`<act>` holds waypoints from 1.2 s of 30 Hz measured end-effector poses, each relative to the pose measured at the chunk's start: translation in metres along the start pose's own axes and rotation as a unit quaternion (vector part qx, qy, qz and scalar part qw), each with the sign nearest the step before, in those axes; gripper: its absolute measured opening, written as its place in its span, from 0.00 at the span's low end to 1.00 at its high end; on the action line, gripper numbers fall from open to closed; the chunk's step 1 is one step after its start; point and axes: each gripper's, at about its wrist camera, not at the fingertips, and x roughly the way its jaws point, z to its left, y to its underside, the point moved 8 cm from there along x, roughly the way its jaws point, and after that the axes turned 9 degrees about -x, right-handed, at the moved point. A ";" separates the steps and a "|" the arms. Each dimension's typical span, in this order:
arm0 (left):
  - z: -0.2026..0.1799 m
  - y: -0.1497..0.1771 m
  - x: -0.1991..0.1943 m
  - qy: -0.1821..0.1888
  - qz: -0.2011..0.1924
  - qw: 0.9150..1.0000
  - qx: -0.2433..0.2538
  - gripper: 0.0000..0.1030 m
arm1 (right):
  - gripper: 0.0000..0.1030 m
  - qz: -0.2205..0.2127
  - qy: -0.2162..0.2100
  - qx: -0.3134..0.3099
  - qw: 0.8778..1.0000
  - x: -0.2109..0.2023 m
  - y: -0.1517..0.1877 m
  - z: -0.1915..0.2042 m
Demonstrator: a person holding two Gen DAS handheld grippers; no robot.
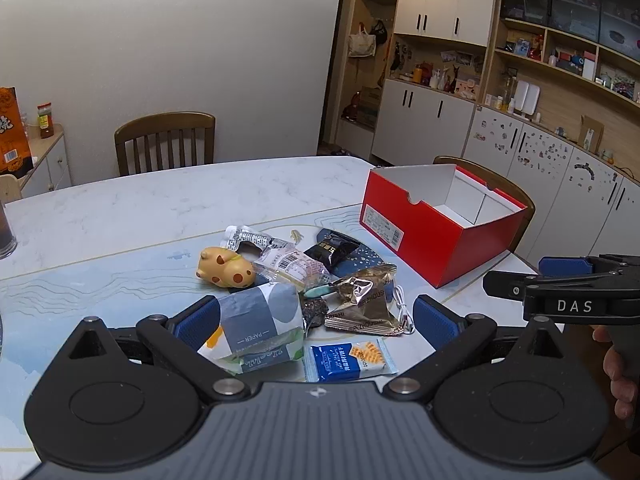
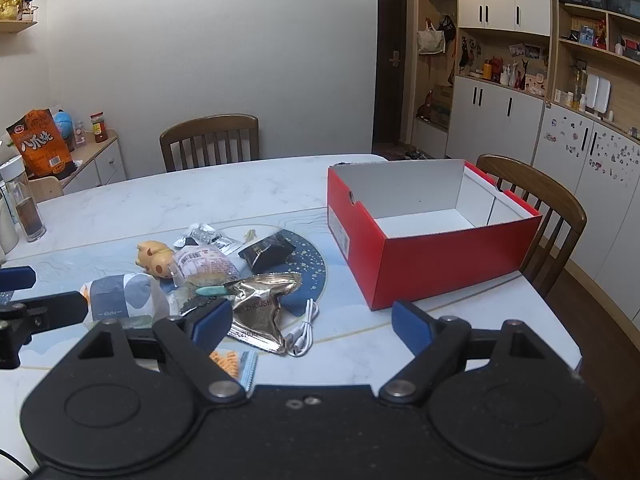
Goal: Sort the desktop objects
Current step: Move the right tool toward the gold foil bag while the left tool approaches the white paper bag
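My left gripper [image 1: 316, 316] has its fingers spread wide and empty over the near edge of the pile on the desk [image 1: 120, 216]; my right gripper [image 2: 312, 322] is also spread wide, holding nothing, just beside the white cable [image 2: 306, 328]. The pile sits in the middle of the desk, with the open red box [image 2: 436, 264] to its right, apparently empty inside. The tissue pack [image 1: 260, 320] lies nearest my left fingers; I judge it light and squashy, best pinched across its short sides. The gold foil packet [image 1: 368, 300] looks light, crinkly and slippery, so I would grip its puffed middle, not a sealed edge. The blue cracker packet [image 1: 348, 360] probably holds brittle contents and wants a gentle squeeze. The yellow spotted toy [image 1: 226, 270] seems firm and rounded, likely to slide out unless taken across its body. The cable is limp and would dangle.
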 end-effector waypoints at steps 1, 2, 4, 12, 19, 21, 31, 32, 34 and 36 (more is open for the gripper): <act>0.002 0.000 0.001 0.002 0.001 1.000 0.001 1.00 | 0.84 0.000 0.001 0.000 1.000 0.001 -0.001 0.002; 0.003 -0.001 0.002 0.004 0.001 1.000 0.003 1.00 | 0.84 0.000 0.001 0.000 1.000 0.001 -0.001 0.002; 0.006 -0.002 0.003 0.008 0.001 1.000 0.007 1.00 | 0.84 0.001 0.006 0.001 1.000 0.002 -0.001 0.004; 0.020 -0.007 0.012 0.029 -0.001 0.999 0.025 1.00 | 0.84 -0.001 0.030 0.005 1.000 0.009 -0.004 0.014; 0.031 -0.002 0.028 0.032 0.001 0.998 0.050 1.00 | 0.84 -0.002 0.045 -0.001 0.999 0.019 -0.001 0.020; 0.036 -0.002 0.034 0.028 -0.002 0.998 0.058 1.00 | 0.84 -0.001 0.046 -0.003 0.999 0.024 -0.001 0.020; 0.058 0.006 0.064 0.017 0.001 0.997 0.081 1.00 | 0.84 0.014 0.021 -0.019 1.000 0.064 0.002 0.025; 0.060 0.007 0.067 0.015 0.003 0.997 0.082 1.00 | 0.84 0.016 0.018 -0.022 0.999 0.070 0.001 0.026; 0.064 0.010 0.072 0.017 0.008 0.997 0.080 1.00 | 0.84 0.018 0.008 -0.026 0.999 0.080 0.000 0.030; 0.065 0.014 0.077 0.016 0.009 0.996 0.083 1.00 | 0.84 0.019 0.003 -0.037 0.999 0.089 -0.002 0.034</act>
